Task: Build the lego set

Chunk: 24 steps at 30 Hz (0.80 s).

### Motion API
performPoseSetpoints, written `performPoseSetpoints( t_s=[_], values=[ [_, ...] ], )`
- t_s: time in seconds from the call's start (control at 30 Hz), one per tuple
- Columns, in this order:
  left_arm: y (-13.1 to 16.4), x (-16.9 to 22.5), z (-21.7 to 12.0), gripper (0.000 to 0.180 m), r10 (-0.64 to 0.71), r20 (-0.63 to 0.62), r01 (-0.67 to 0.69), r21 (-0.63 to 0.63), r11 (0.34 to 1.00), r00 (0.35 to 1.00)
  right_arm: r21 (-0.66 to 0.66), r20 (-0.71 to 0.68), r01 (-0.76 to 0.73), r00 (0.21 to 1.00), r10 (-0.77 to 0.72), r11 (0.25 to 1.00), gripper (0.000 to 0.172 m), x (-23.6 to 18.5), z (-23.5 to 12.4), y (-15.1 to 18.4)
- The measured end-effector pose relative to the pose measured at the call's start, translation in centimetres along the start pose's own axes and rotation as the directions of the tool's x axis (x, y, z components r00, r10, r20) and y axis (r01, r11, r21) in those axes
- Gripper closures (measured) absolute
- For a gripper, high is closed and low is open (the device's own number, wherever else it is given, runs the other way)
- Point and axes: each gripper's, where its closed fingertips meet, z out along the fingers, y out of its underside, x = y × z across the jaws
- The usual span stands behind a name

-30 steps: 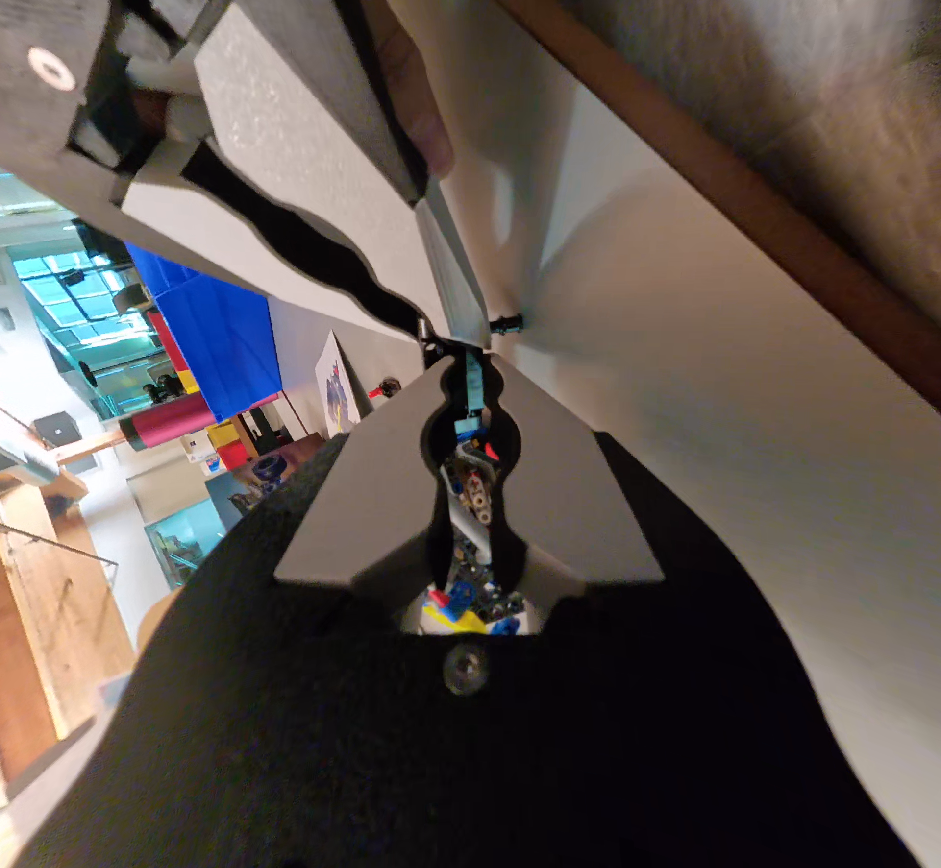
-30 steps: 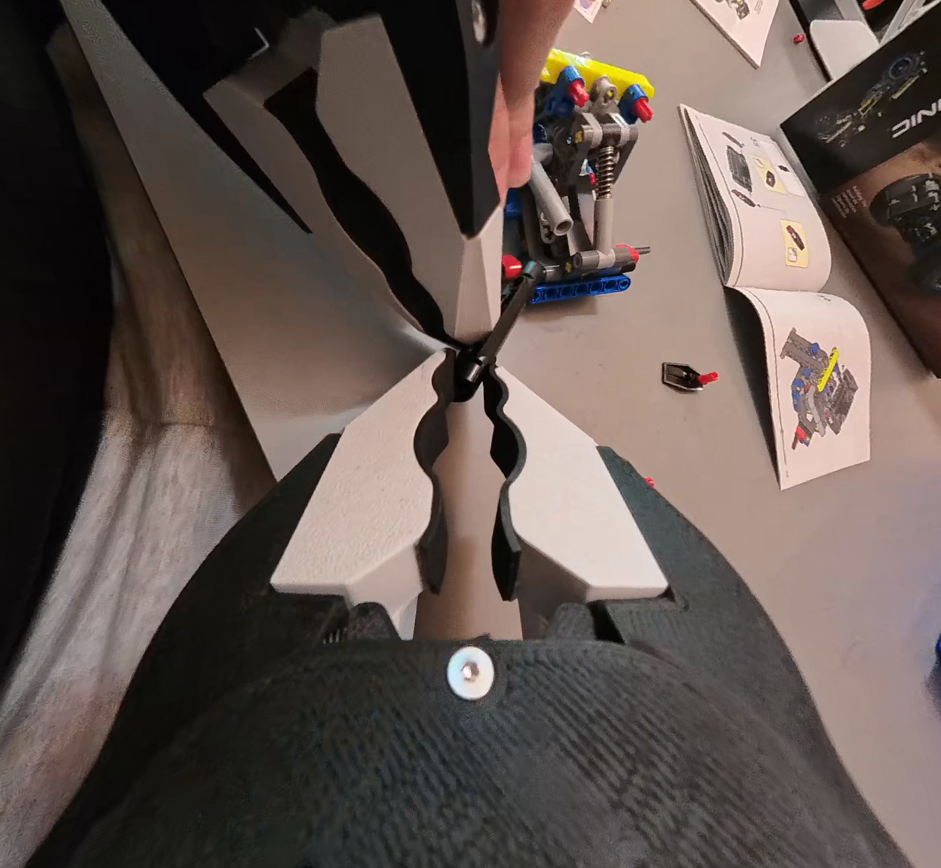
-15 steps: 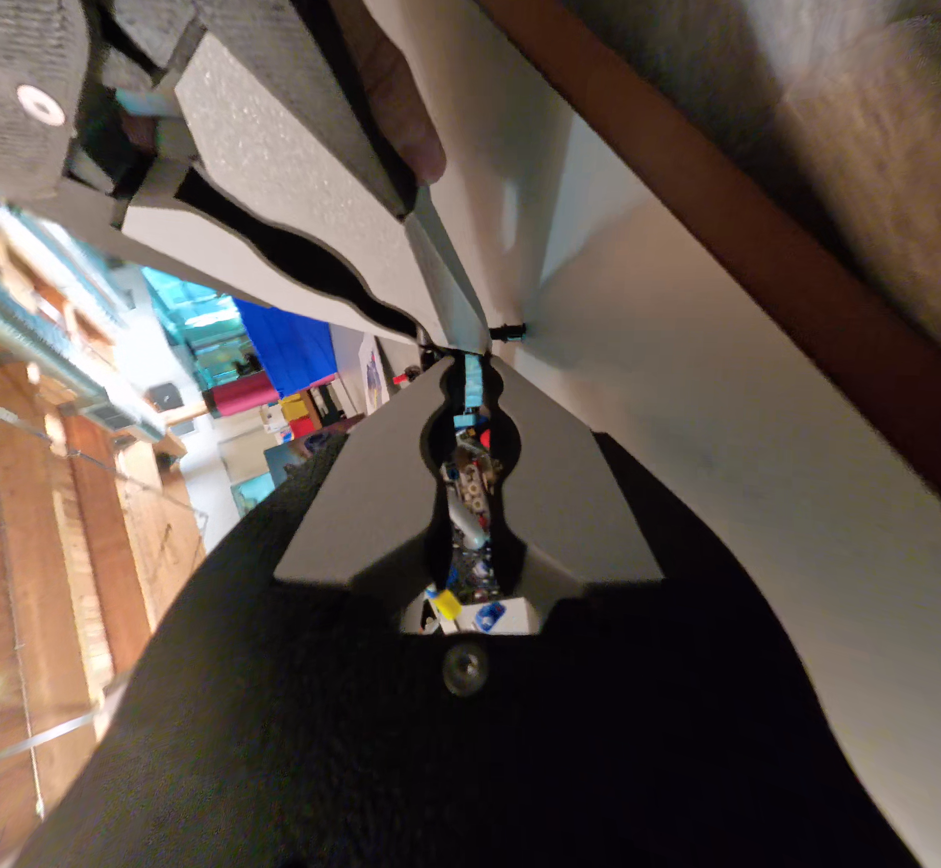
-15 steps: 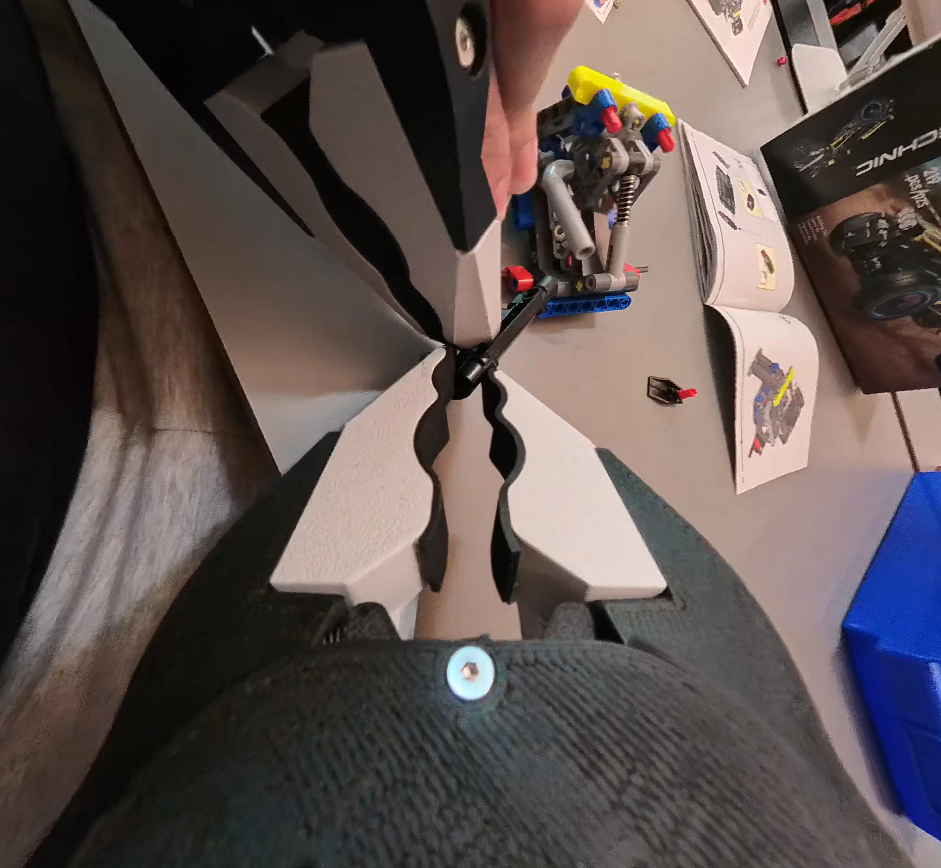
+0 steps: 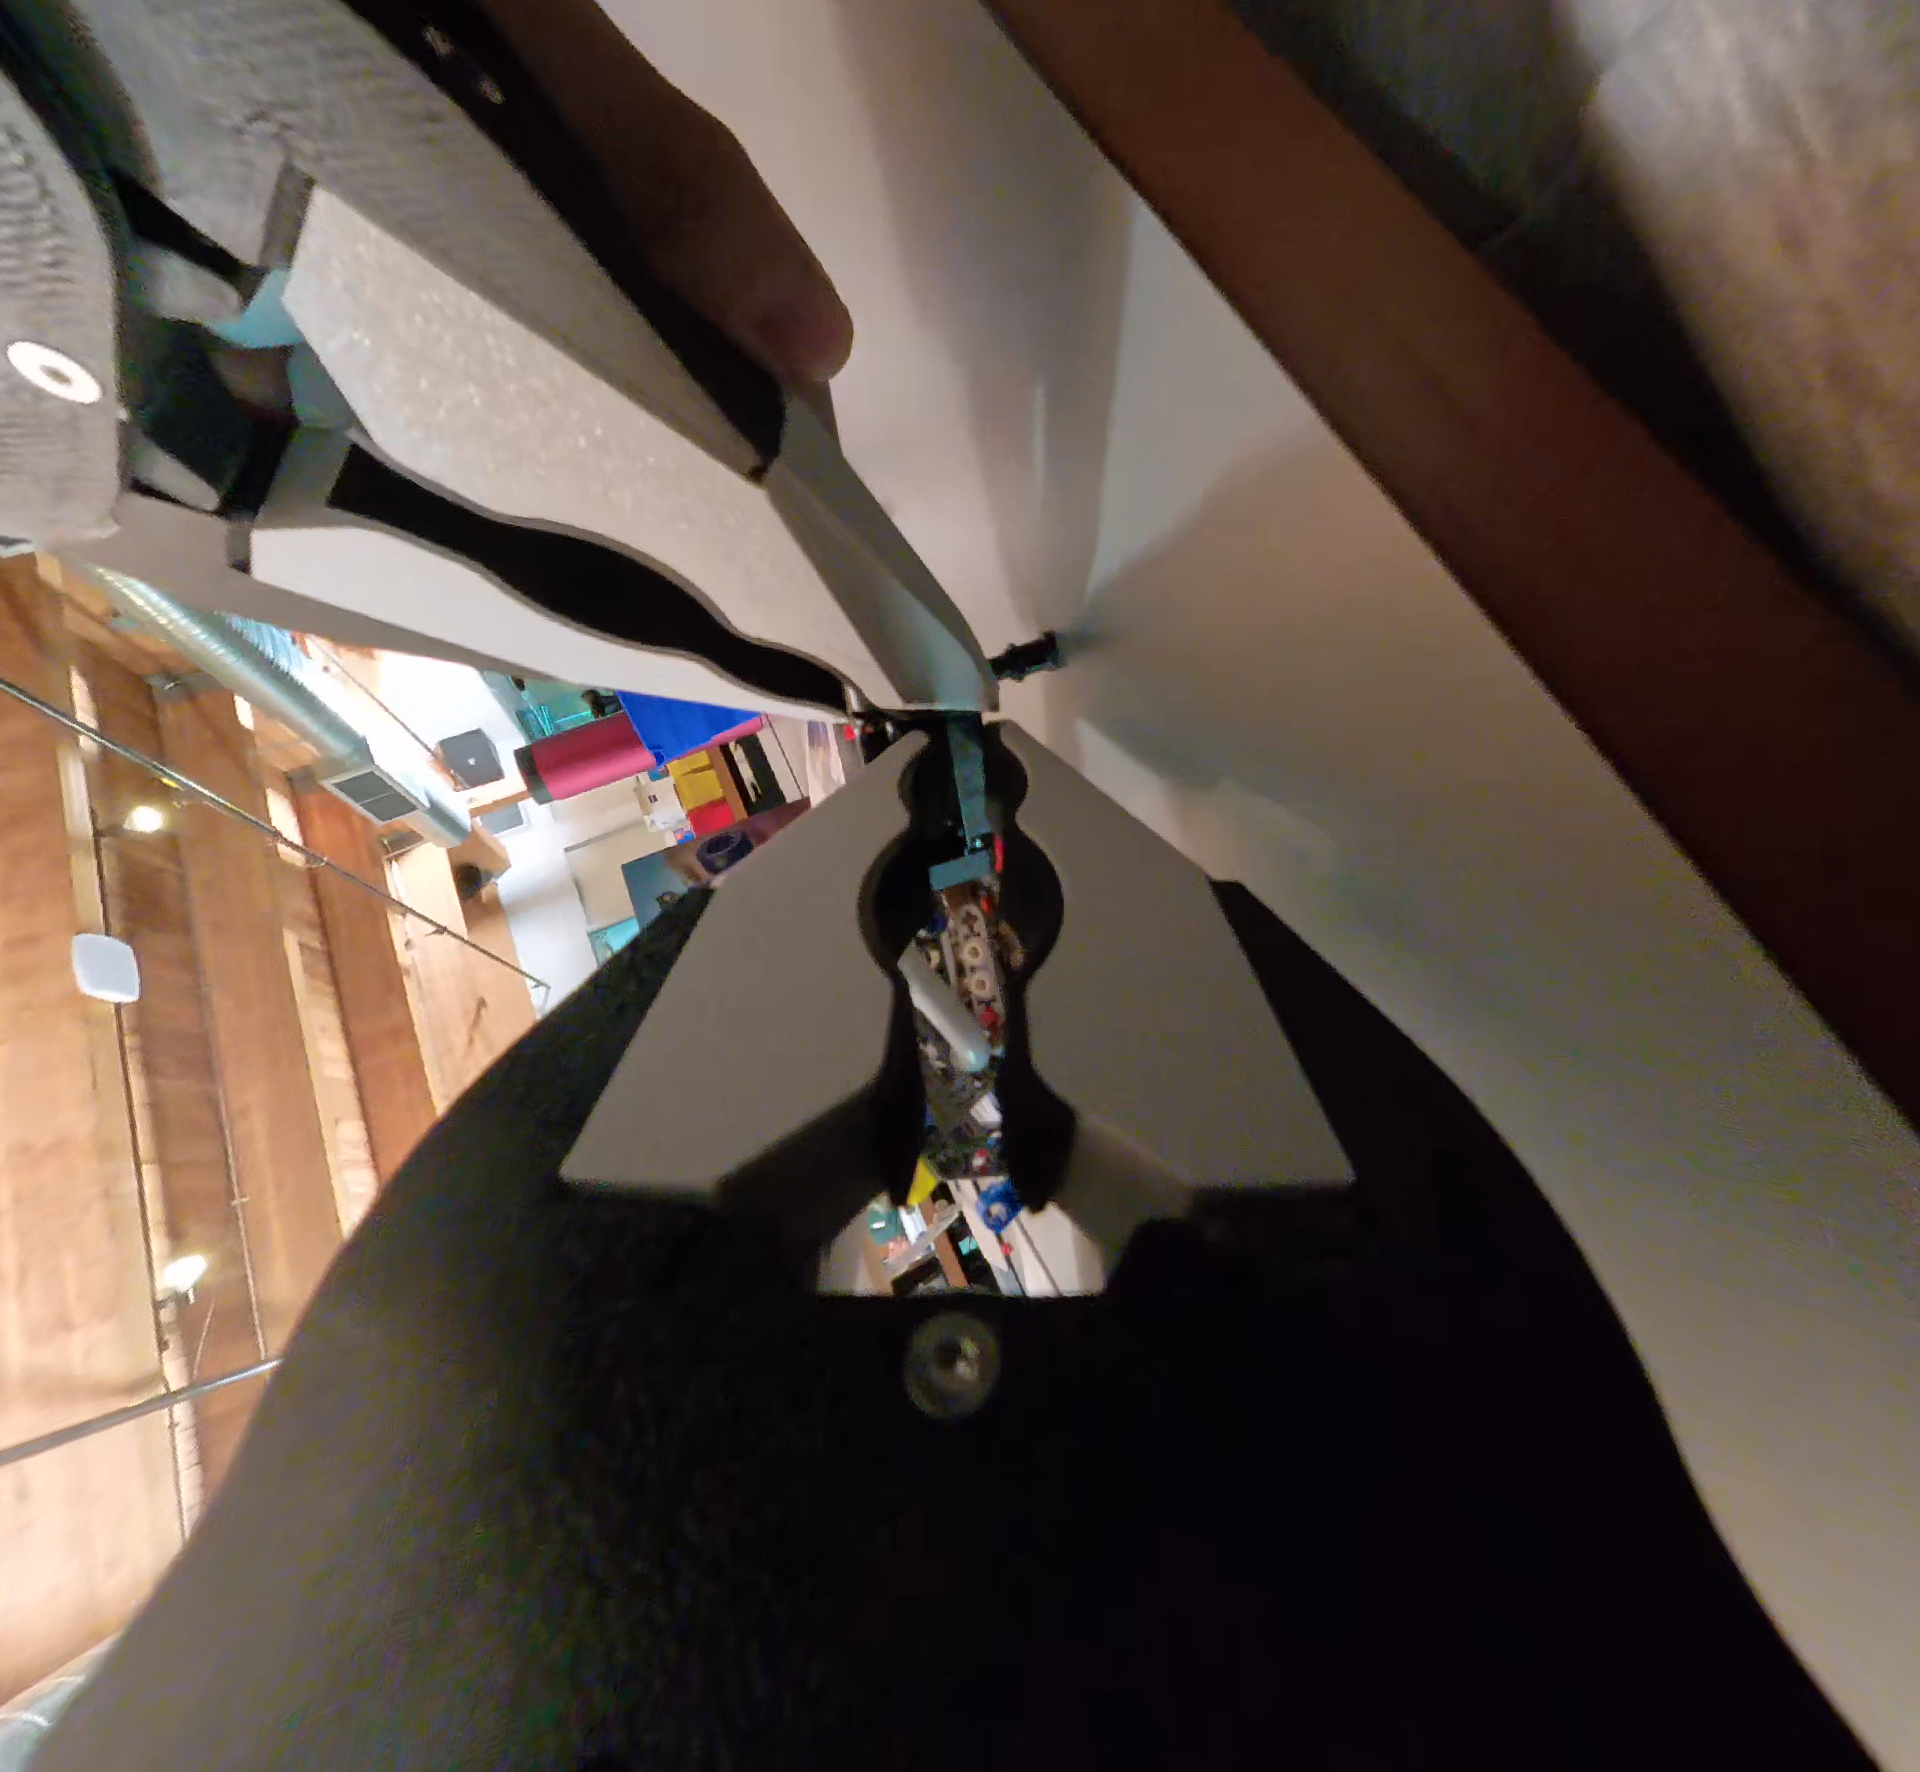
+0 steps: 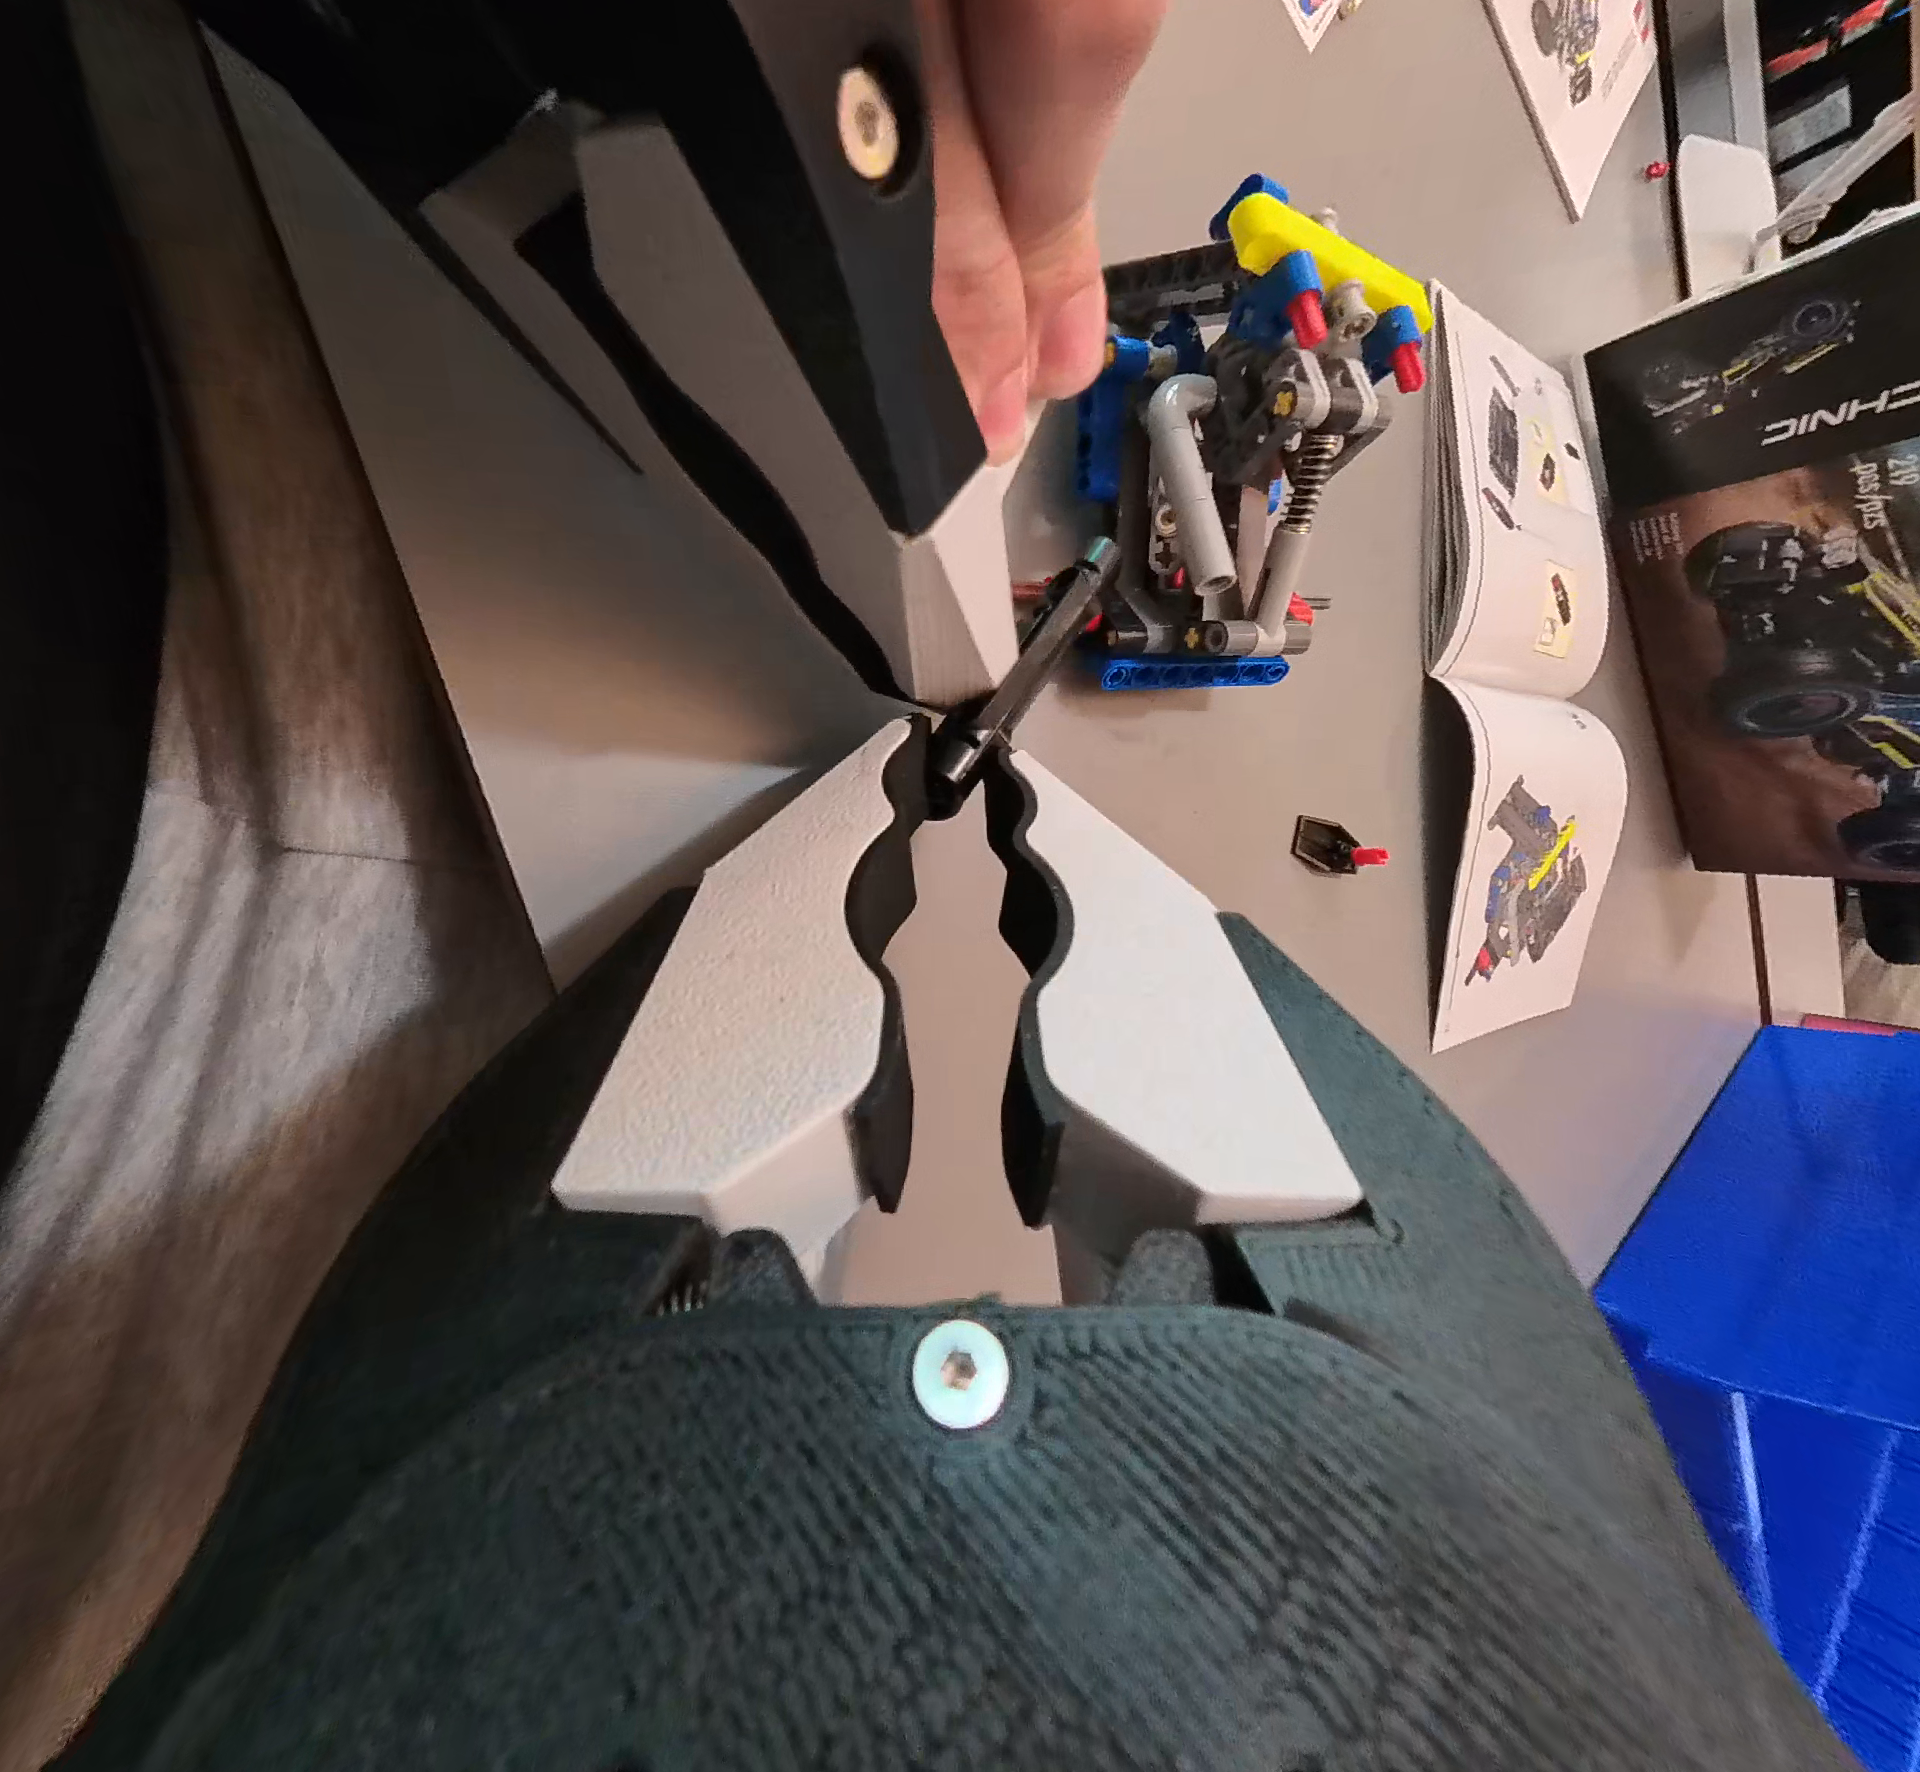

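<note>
Right gripper (image 6: 961,766) clamped on a black rod (image 6: 1023,683) above the grey worktop (image 6: 1195,787), near a toy model (image 6: 1236,475). Left gripper (image 5: 961,735) pinched together on the rod's far end.

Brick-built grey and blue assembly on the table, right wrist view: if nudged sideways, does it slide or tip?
The assembly probably tips: it stands tall on one narrow blue beam, and the yellow piece sits at its top. It looks like light plastic, so a small push would likely move it. Its spring strut and pinned joints may flex.
</note>
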Motion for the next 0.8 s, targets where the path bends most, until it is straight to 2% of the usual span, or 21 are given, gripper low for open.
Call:
performPoseSetpoints(
  t_s=[0.3, 0.8],
  values=[
    [-0.13, 0.20, -0.12, 0.180, 0.043, -0.048, -0.043, -0.007, 0.999, 0.998, 0.019, -0.005, -0.028, 1.000, 0.028, 0.999, 0.164, -0.03, 0.07, -0.10],
    [-0.22, 0.29, -0.24, 0.180, 0.049, -0.050, -0.048, 0.006, 0.999, 0.998, 0.038, -0.005, -0.073, 0.997, 0.073, 0.997, 0.164, -0.11, 0.14, -0.18]
  ],
)
